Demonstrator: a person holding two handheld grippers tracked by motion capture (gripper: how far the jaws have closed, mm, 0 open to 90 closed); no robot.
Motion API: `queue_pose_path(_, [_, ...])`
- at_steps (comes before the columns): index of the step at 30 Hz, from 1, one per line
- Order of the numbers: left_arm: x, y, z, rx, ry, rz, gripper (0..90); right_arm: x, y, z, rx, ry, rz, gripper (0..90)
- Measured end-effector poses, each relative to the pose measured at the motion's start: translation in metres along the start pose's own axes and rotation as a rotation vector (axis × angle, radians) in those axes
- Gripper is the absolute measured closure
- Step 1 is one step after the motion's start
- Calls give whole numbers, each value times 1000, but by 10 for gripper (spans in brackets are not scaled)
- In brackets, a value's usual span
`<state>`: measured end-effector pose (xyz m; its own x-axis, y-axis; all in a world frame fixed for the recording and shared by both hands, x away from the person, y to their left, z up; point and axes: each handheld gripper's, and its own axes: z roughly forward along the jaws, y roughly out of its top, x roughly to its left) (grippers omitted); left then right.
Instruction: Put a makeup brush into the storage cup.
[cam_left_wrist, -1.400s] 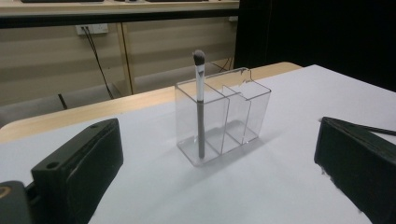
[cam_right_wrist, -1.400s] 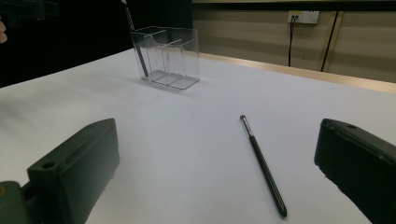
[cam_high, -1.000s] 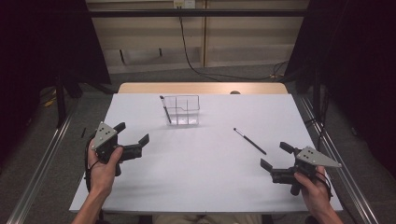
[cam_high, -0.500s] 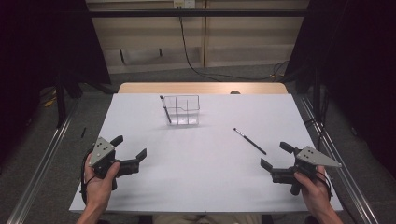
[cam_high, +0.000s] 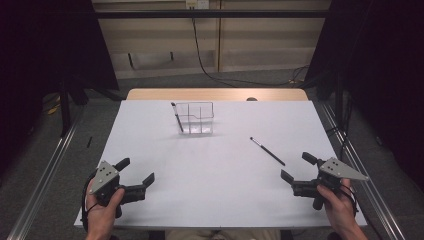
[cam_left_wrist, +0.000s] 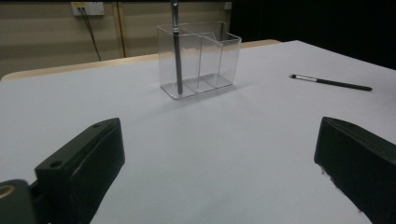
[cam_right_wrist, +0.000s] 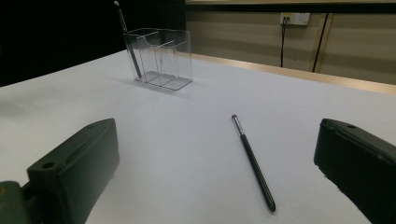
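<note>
- Since the earlier frames my left tongs (cam_high: 134, 176) had drawn back toward the near left corner of the bench (cam_high: 220, 200); my right tongs (cam_high: 296, 171) had kept their place.
- Both tongs stood spread wide and empty, jaws clear of everything.
- A loose pen (cam_high: 267, 151) lay flat on the bench, right of centre, just ahead of my right tongs; its long axis ran diagonally, far end toward the clear organiser (cam_high: 196, 119).
- A second pen (cam_high: 177, 118) already stood in the organiser's left compartment.
- Judgement: my right hand was nearer and would likely take the loose pen.
</note>
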<state>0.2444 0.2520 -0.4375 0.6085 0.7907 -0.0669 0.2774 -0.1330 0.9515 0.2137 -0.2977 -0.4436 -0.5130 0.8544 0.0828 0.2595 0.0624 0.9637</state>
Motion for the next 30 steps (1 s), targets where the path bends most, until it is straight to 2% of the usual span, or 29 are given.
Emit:
queue_pose_path(11, [0, 2, 6, 0, -6, 2, 16, 3, 1, 1, 1, 5, -15, 0])
queue_pose_path(14, [0, 2, 5, -5, -2, -3, 14, 3, 2, -1, 4, 15, 8, 0])
queue_pose_path(18, [0, 3, 4, -9, 1, -1, 13, 2, 5, -2, -5, 5, -3, 0])
queue_pose_path(19, [-1, 2, 5, -5, -1, -7, 12, 2, 5, -2, -7, -10, -6, 2])
queue_pose_path(23, [-2, 4, 7, -4, -7, 7, 13, -1, 10, -5, -18, -27, 16, 15])
queue_pose_path(25, [-2, 4, 7, -5, -4, 18, 13, -4, 13, -3, -1, -46, 36, 20])
queue_pose_path(26, [-2, 4, 7, -3, -4, 19, 13, -6, 15, 0, 8, -49, 33, 25])
queue_pose_path(29, [-2, 3, 7, -2, -4, 14, 13, -11, 20, 8, 20, -17, -1, 19])
queue_pose_path(30, [-2, 3, 7, -2, -5, 14, 13, -12, 22, 11, 25, -24, 0, 21])
